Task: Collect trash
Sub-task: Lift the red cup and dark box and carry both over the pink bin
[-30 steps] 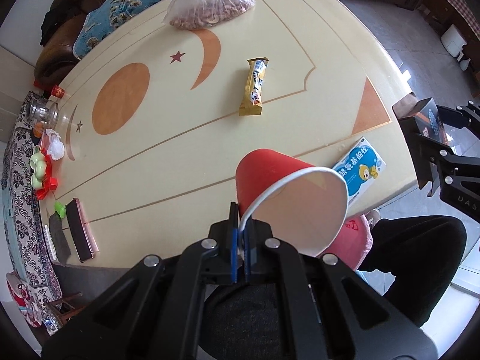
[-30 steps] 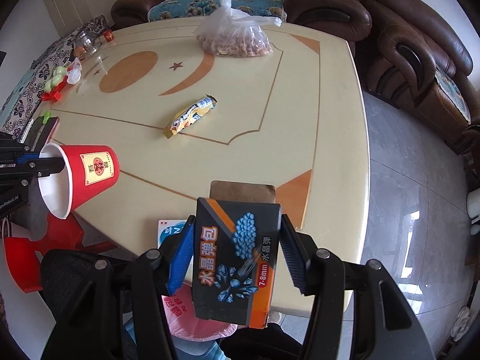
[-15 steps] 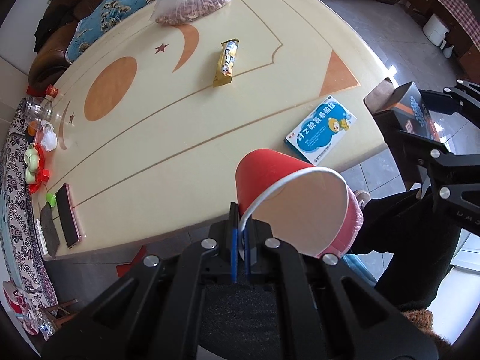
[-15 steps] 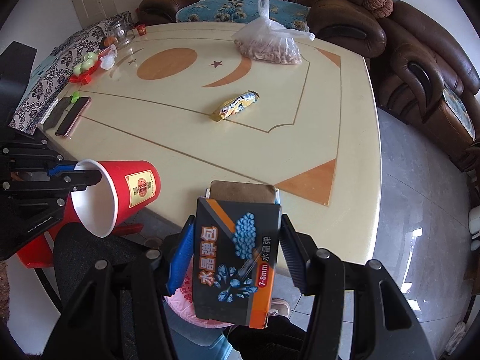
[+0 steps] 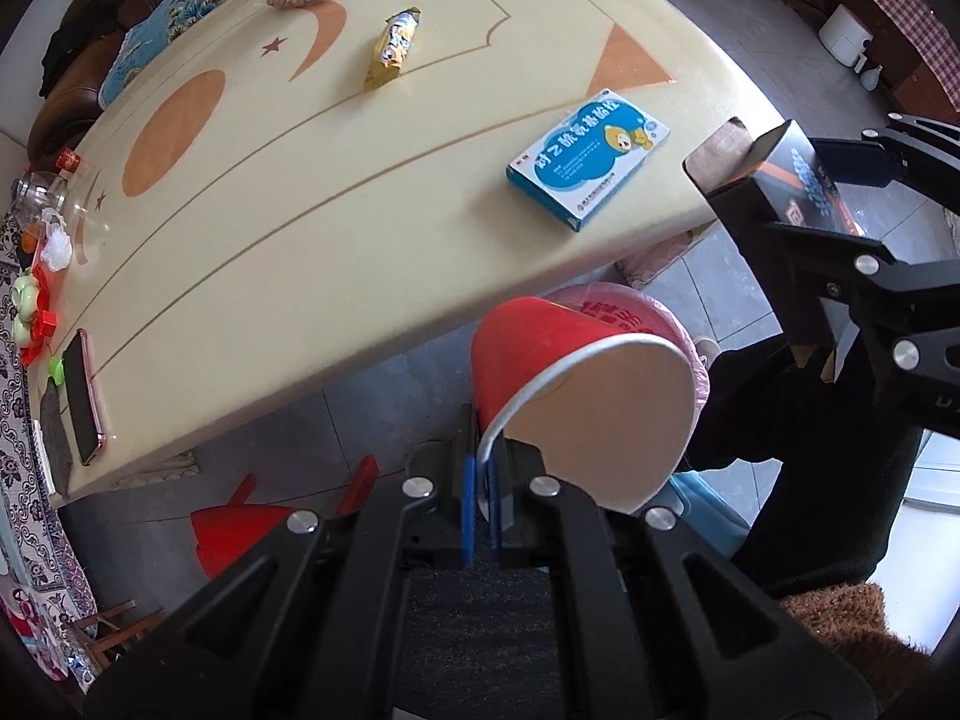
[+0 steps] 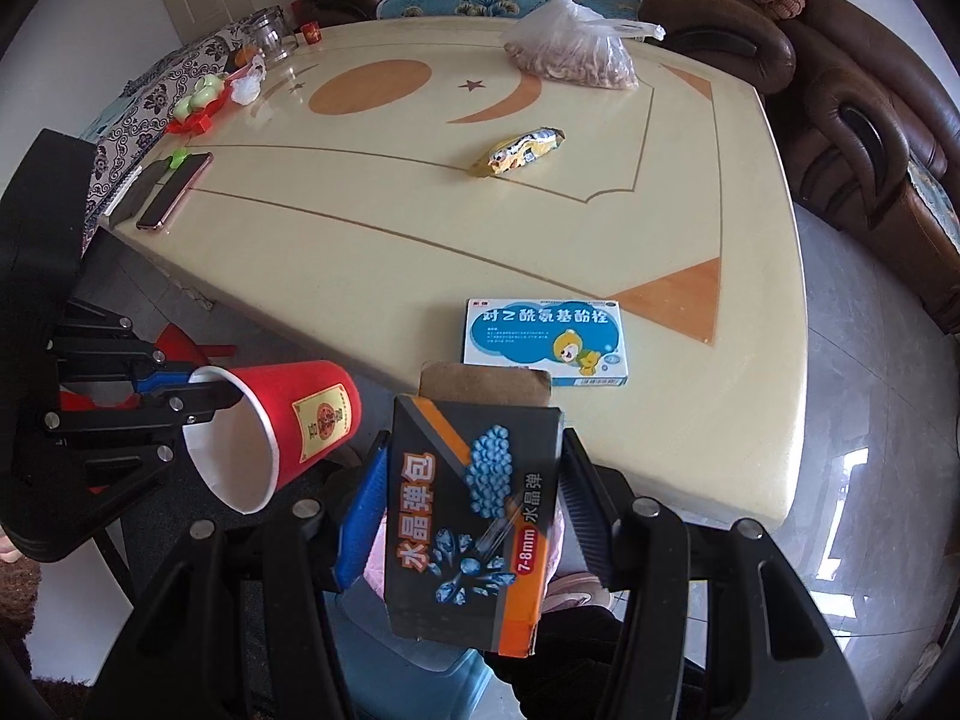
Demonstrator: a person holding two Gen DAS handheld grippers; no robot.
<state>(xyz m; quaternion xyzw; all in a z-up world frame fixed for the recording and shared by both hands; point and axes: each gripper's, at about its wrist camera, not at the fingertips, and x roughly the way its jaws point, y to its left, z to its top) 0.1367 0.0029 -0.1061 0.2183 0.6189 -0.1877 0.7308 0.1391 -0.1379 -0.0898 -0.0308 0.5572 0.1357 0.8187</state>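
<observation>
My left gripper (image 5: 479, 498) is shut on the rim of a red paper cup (image 5: 540, 354), which lies tilted with its white mouth toward the camera, off the table's near edge and above a pink-lined bin (image 5: 636, 306). The same red paper cup (image 6: 288, 420) shows at the left of the right wrist view. My right gripper (image 6: 471, 498) is shut on a black and orange box (image 6: 474, 528) with an open brown flap, held just off the table edge. A blue medicine box (image 6: 543, 339) and a yellow snack wrapper (image 6: 519, 150) lie on the cream table (image 6: 690, 420).
A plastic bag of nuts (image 6: 570, 54) sits at the far side. A phone (image 6: 174, 189), red and green items (image 6: 201, 102) and a glass jar (image 6: 267, 36) line the left edge. Brown sofas (image 6: 858, 120) stand behind and to the right. A red stool (image 5: 252, 531) is under the table.
Both grippers have drawn back from the table toward its near edge, the cup and the black box still held. The cup has gone from above the tabletop to above the pink bin.
</observation>
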